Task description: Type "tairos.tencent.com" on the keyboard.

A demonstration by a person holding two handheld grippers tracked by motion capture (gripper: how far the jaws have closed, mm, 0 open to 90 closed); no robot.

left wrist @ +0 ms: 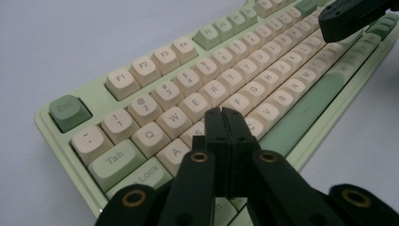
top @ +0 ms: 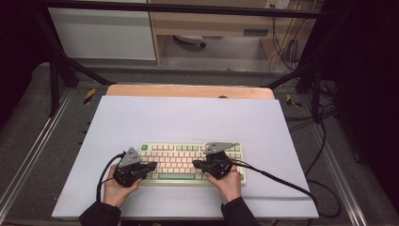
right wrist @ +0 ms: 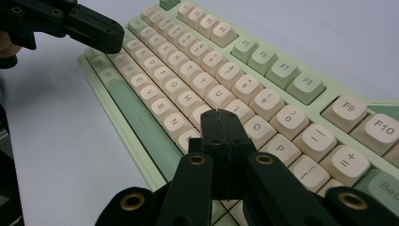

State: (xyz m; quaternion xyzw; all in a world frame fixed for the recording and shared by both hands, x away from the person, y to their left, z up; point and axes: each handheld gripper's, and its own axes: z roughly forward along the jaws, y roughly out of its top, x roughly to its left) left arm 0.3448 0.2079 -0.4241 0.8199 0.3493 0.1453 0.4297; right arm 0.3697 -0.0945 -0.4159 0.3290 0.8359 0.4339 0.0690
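Note:
A pale green keyboard (top: 183, 151) with cream and green keycaps lies on a white mat, near the person's side. My left gripper (top: 151, 165) hovers over its left half with jaws pressed together and nothing between them. In the left gripper view, the left gripper (left wrist: 222, 114) has its tips just above the keyboard (left wrist: 188, 94), around the D and C keys. My right gripper (top: 196, 165) hangs over the right half, also shut and empty. In the right gripper view, the right gripper (right wrist: 220, 115) has its tips above the keyboard (right wrist: 263, 75) near the J and K keys. Whether either tip touches a key I cannot tell.
The white mat (top: 188, 117) covers most of a wooden table (top: 188, 91). Black cables (top: 282, 181) trail from both grippers across the mat's front. A metal frame and more cables (top: 324, 141) surround the table. Open mat lies beyond the keyboard.

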